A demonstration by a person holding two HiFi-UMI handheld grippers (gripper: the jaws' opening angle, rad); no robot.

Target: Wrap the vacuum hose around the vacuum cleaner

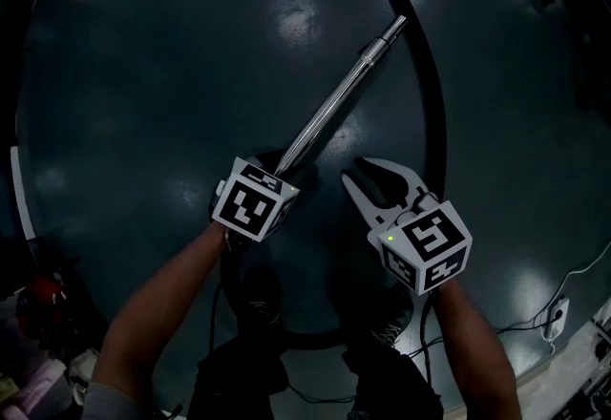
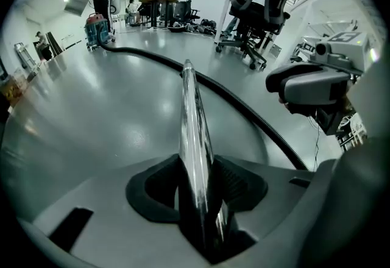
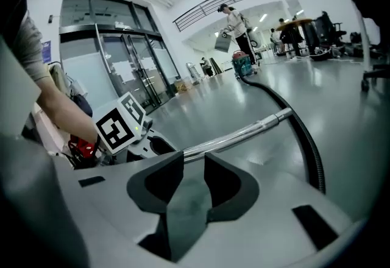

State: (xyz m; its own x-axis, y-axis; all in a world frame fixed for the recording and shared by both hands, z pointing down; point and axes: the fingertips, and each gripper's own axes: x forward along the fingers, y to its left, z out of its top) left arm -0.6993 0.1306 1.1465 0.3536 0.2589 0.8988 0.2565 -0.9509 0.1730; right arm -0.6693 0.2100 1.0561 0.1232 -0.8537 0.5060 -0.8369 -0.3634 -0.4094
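Left gripper: jaws clamped on chrome wand.
Right gripper: jaws parted, nothing between them; just beside the left.
Vacuum hose: black, joined to the wand's far end, curving across the floor.
Vacuum cleaner: well apart, at the hose's far end.

Left gripper, right gripper: grey bodies, black-and-white marker cubes, green lights.

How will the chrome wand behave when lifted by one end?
Probably stiff: the chrome wand runs straight from the left gripper. Its polished surface may slip between the fingers. The ribbed hose at its tip likely drags.
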